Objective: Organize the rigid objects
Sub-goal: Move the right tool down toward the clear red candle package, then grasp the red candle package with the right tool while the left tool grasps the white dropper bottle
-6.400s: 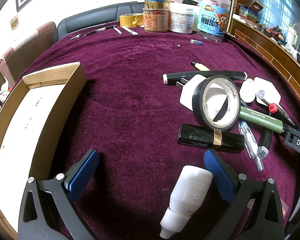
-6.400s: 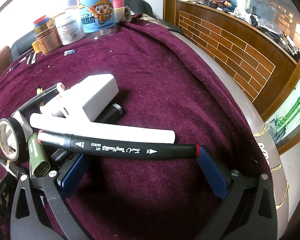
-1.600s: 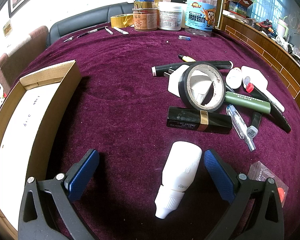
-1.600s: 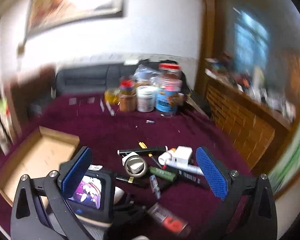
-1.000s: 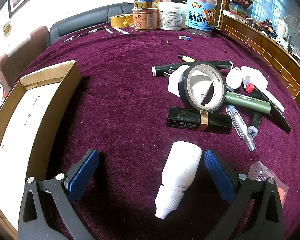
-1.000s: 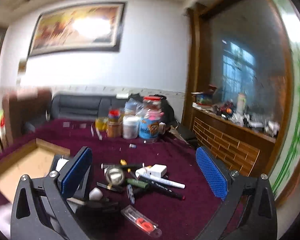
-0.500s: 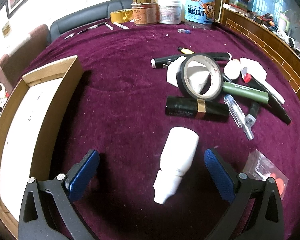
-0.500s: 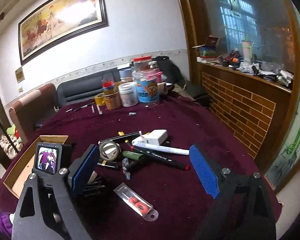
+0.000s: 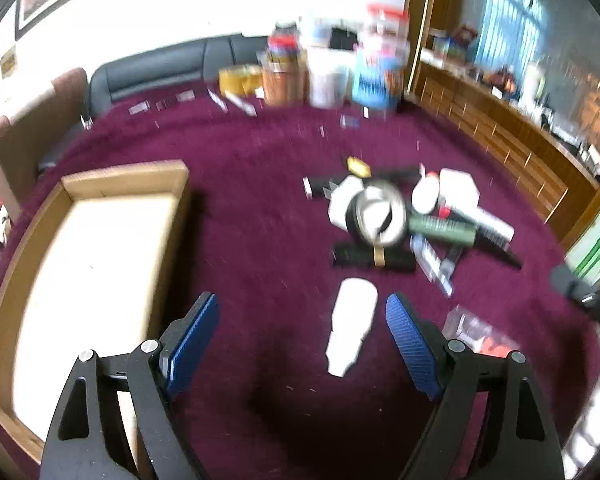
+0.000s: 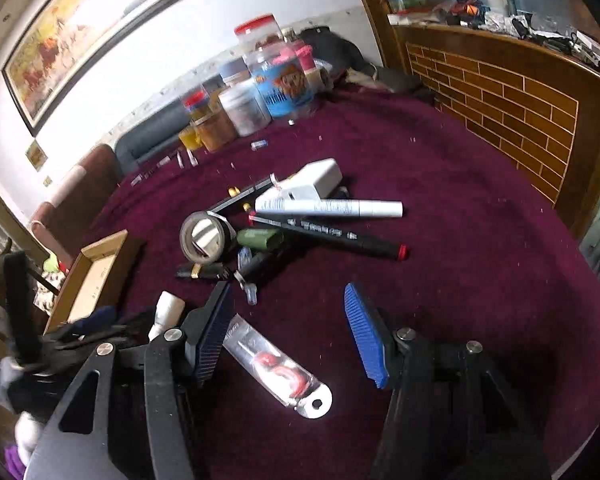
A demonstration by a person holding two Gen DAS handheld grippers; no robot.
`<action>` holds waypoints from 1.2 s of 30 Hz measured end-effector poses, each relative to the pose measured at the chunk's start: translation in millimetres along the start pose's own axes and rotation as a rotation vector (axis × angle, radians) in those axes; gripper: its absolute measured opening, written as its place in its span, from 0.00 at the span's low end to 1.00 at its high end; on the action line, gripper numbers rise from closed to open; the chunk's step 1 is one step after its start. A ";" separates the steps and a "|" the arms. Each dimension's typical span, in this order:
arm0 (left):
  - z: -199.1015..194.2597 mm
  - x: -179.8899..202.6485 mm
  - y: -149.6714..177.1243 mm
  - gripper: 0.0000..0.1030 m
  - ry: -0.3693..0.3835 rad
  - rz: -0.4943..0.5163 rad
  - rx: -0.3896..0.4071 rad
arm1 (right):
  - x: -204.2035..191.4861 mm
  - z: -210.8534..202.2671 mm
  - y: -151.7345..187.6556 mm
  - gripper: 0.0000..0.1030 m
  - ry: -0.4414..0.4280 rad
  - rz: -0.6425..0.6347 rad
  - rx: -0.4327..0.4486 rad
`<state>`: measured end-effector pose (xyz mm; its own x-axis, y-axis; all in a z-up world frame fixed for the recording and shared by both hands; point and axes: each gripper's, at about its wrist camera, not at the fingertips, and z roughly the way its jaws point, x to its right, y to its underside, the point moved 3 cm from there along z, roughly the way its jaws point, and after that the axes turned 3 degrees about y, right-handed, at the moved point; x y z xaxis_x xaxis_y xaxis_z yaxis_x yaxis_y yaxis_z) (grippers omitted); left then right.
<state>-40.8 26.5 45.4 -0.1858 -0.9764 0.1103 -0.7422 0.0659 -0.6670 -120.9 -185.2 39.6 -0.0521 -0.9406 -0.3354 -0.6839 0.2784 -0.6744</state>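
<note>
Below, both tongs have just been closing yet grasp nothing: white bottle (image 9: 352, 328) between left tongs (image 9: 302, 336), clear packet (image 10: 278, 366) between right tongs (image 10: 286, 334).

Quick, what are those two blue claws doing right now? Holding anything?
Left gripper: open, jaws just been closing, holding nothing; white bottle lies below on the cloth.
Right gripper: open, jaws just been closing, empty, above a clear packet.

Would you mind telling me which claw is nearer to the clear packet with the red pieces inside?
Right. The right claw hangs just above the clear packet, jaws apart and empty. The left claw is off to the packet's side, by the white bottle.
</note>
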 end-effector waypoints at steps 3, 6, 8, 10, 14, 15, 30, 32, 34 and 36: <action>-3.5 3.0 -4.9 0.78 0.013 0.063 -0.009 | 0.7 9.7 0.2 0.56 -0.018 0.001 -0.005; 9.5 22.4 4.1 0.78 0.017 0.139 -0.056 | 2.6 21.7 -3.6 0.56 -0.039 0.008 -0.023; 20.2 35.4 8.6 0.78 0.006 0.179 -0.070 | 8.1 25.6 0.0 0.56 -0.047 0.025 -0.027; 33.4 46.6 12.2 0.78 0.008 0.195 -0.086 | 14.0 27.1 1.5 0.56 -0.053 0.037 -0.028; 52.3 47.4 12.7 0.66 0.003 0.194 -0.105 | 21.7 29.9 6.6 0.56 -0.068 0.074 -0.043; 57.8 46.0 14.2 0.54 0.015 0.184 -0.127 | 21.8 29.1 6.6 0.56 -0.070 0.074 -0.039; -63.8 25.1 15.8 0.21 0.153 0.091 0.070 | -0.4 29.9 10.5 0.56 -0.060 -0.088 -0.122; -78.9 18.0 18.3 0.21 0.166 0.087 0.085 | -23.5 24.2 12.9 0.56 -0.063 -0.217 -0.137; -85.4 8.6 20.1 0.22 0.173 0.064 0.090 | -41.9 29.3 18.3 0.56 -0.056 -0.320 -0.174; -89.2 -0.9 22.2 0.22 0.174 0.039 0.093 | -55.9 41.5 26.4 0.54 -0.027 -0.411 -0.215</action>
<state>-114.6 47.2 96.2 -0.3271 -0.9228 0.2034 -0.6711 0.0754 -0.7375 -105.8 -117.2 13.3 0.2725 -0.9581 -0.0878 -0.7794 -0.1663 -0.6040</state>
